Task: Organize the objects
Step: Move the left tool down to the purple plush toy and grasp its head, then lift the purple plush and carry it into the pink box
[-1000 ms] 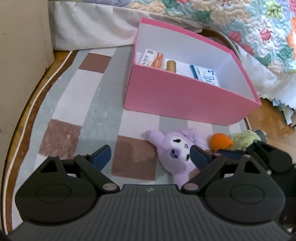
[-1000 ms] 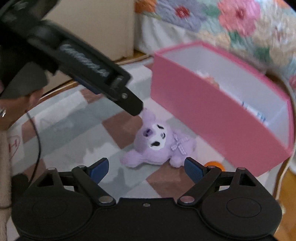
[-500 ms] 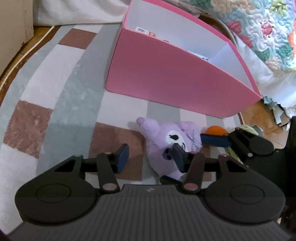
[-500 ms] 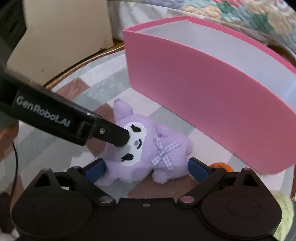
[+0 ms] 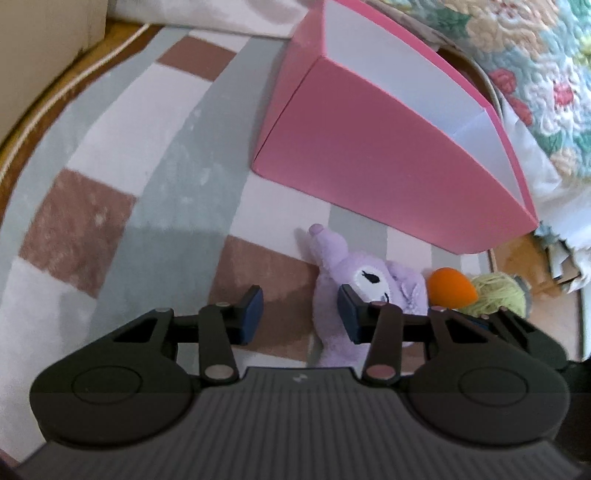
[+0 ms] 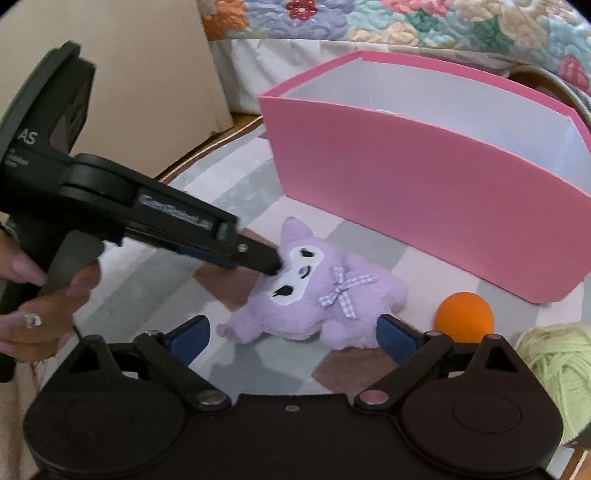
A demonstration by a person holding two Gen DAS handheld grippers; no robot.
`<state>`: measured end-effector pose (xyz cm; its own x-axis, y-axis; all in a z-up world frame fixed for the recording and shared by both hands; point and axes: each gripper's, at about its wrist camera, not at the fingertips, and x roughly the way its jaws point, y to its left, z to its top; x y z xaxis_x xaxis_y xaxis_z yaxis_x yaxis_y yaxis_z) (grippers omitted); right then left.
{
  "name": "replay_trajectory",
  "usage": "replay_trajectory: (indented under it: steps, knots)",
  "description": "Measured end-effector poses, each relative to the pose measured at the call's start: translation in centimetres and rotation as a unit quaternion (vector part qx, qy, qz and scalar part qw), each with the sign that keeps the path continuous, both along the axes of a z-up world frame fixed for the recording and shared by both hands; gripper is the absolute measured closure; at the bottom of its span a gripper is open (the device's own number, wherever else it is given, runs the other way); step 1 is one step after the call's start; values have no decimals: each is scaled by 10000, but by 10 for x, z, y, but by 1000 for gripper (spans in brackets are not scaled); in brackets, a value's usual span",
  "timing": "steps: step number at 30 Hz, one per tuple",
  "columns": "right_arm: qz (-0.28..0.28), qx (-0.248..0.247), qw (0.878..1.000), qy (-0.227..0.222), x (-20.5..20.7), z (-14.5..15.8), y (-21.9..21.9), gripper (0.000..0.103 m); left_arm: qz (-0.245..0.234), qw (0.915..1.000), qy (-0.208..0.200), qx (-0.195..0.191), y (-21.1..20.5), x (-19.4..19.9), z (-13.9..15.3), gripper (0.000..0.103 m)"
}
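Note:
A purple plush toy (image 5: 369, 280) (image 6: 317, 291) lies on its back on the checked rug, in front of the pink box (image 5: 369, 155) (image 6: 424, 206). My left gripper (image 5: 300, 315) is low over the plush's head with its jaws closing. The right pad rests on the face, while the left pad is still apart from the plush, over bare rug. In the right wrist view the left gripper (image 6: 271, 264) comes in from the left, its tip at the plush's face. My right gripper (image 6: 295, 338) stands wide open, its fingertips on either side of the plush's lower body without pressing it.
An orange ball (image 5: 448, 288) (image 6: 463, 312) and a green ball of yarn (image 5: 495, 291) (image 6: 554, 365) lie right of the plush. The box stands against a bed with a floral quilt (image 6: 406, 22). Beige furniture (image 6: 129, 74) stands at the left. A person's hand (image 6: 37, 295) holds the left gripper.
The left gripper has come down onto the plush's head and its jaws have narrowed a lot. The right gripper has rolled and now straddles the plush's body.

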<state>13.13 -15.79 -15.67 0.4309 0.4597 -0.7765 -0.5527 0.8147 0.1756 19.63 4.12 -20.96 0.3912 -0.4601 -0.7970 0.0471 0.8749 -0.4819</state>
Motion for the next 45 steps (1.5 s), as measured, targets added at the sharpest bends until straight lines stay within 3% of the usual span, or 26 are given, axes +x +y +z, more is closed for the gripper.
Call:
replay_trajectory:
  steps: [6,10,13,14,16,19,20,27,37,45]
  knots:
    - [-281,-130,9995,48,12,-18,-4,4,6,9998,22,-190,2,-3,1,60]
    - [-440,59,9989,114,14,-26,-9,4,-111,9988,5,-485,-2,-8,5,56]
    - [-468,160,9987,130,13,-26,-9,4,-343,9991,18,-253,-14,-10,2,56]
    - [-460,217,9986,162,12,-25,-9,4,-351,9993,13,-152,-17,-10,-1,49]
    - [-472,292,9982,218,9,-25,-7,4,-266,9995,-28,-179,-17,-10,-3,46]
    - [-565,308,9978,175,7,-26,-5,4,-309,9991,-118,-269,-17,-8,-2,56]
    - [-585,321,9976,167,6,-26,-5,4,-392,9983,-150,-396,-17,-8,-1,70]
    - [-662,402,9967,228,3,-18,-5,3,-493,9964,-98,-680,-12,-20,8,70]
    - [-647,519,9956,426,-27,4,-9,3,-848,9947,-159,-568,-12,-54,34,70]
    - [-597,389,9972,221,-49,39,-16,3,-916,9918,-626,-642,-17,-84,75,70]
